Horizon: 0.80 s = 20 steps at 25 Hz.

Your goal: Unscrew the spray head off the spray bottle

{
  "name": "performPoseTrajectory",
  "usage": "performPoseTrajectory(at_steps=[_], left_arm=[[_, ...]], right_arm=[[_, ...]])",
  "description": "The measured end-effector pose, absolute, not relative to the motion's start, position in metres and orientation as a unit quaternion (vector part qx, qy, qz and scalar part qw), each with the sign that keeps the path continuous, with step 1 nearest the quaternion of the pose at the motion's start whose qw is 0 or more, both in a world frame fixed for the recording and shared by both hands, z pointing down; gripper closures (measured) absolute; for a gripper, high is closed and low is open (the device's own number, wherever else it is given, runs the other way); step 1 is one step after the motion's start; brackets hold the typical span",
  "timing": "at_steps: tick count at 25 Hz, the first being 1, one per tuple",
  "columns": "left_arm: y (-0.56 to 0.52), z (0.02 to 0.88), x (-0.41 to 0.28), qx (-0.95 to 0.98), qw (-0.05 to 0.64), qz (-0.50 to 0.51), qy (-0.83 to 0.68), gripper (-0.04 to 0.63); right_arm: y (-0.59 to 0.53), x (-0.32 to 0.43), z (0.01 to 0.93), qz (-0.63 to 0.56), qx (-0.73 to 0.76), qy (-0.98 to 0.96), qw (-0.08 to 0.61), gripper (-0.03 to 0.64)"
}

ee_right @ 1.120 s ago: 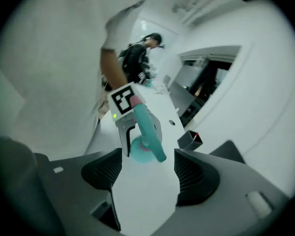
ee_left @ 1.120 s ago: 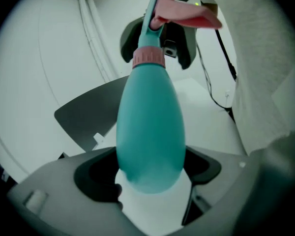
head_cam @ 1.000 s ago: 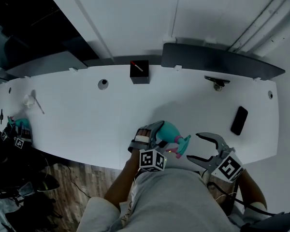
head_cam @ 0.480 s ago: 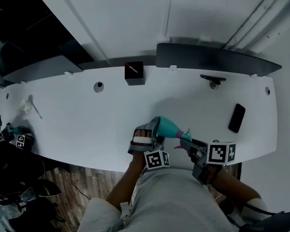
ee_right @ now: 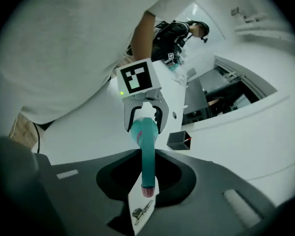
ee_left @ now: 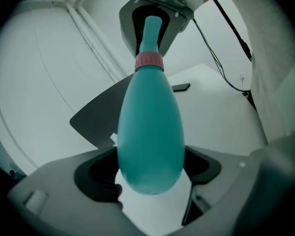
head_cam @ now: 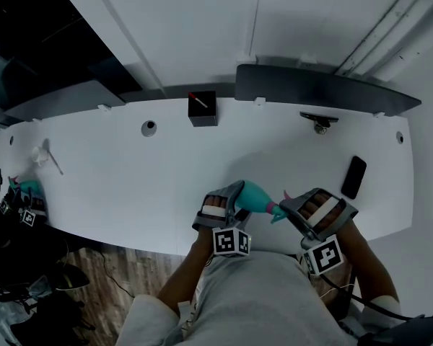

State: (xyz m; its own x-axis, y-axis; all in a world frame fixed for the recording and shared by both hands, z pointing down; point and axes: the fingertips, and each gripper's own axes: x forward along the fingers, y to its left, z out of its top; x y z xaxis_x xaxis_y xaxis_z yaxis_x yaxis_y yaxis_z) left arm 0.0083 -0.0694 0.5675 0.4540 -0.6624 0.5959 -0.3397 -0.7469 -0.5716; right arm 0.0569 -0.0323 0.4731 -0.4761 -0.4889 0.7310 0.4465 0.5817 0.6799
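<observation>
Teal plastic showing against white, looking steeply down from the head view. At the left, clamping the fat rounded end of the spray bottle [head_cam: 254, 192] in the left gripper [head_cam: 238, 199], jaws standing wide and pressing on both flanks of the body. Holding the bottle level in the air, just above the near edge of the white table [head_cam: 115, 171].

Moving rightward along the bottle: narrowing to a pink collar [ee_left: 149, 61], then running on into the slim spray head [head_cam: 276, 209].

At the right, pinching that spray head in the right gripper [head_cam: 289, 209], jaws having just been closing and now sitting nearly together on the head lying between them.

Judging the step in hand to be the first turn of the unscrewing. For doing it well:
- keeping the left grip firm and unmoving, the smooth rounded body probably being prone to spinning in the pads;
- rolling the right wrist about the bottle's long line, not levering the neck sideways;
- watching the collar for turning, the thread likely sitting there;
- letting go and re-gripping between turns instead of over-twisting the wrist.

Farther right, lying well apart on the table and needing no attention: a black phone [head_cam: 353, 176].
</observation>
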Motion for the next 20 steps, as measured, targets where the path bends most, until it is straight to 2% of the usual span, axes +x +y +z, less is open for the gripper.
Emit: performPoseTrajectory(at_steps=[5, 7, 8, 10, 12, 14, 17, 20], left_arm=[[-0.075, 0.565, 0.007, -0.832, 0.178, -0.418, 0.319, 0.199], [-0.078, 0.564, 0.003, -0.832, 0.164, -0.411, 0.335, 0.199], [-0.08, 0.563, 0.001, -0.831, 0.159, -0.407, 0.344, 0.199], [-0.086, 0.56, -0.005, -0.825, 0.154, -0.404, 0.364, 0.199], [-0.092, 0.557, -0.012, -0.815, 0.154, -0.404, 0.385, 0.199], [-0.098, 0.554, -0.019, -0.804, 0.158, -0.405, 0.407, 0.199], [-0.106, 0.547, -0.025, -0.787, 0.183, -0.402, 0.43, 0.199], [-0.107, 0.539, -0.022, -0.774, 0.227, -0.403, 0.433, 0.199]], right_arm=[[-0.037, 0.054, 0.47, -0.404, 0.074, -0.771, 0.486, 0.529], [-0.036, 0.049, 0.46, -0.342, 0.111, -0.818, 0.449, 0.381], [-0.036, 0.049, 0.453, -0.303, 0.133, -0.842, 0.427, 0.36], [-0.038, 0.05, 0.436, -0.203, 0.18, -0.887, 0.374, 0.36], [-0.04, 0.052, 0.415, -0.042, 0.229, -0.929, 0.286, 0.37], [-0.039, 0.056, 0.401, 0.188, 0.269, -0.929, 0.169, 0.382], [-0.041, 0.059, 0.399, 0.495, 0.274, -0.824, 0.004, 0.411], [-0.048, 0.053, 0.42, 0.646, 0.277, -0.709, -0.064, 0.402]])
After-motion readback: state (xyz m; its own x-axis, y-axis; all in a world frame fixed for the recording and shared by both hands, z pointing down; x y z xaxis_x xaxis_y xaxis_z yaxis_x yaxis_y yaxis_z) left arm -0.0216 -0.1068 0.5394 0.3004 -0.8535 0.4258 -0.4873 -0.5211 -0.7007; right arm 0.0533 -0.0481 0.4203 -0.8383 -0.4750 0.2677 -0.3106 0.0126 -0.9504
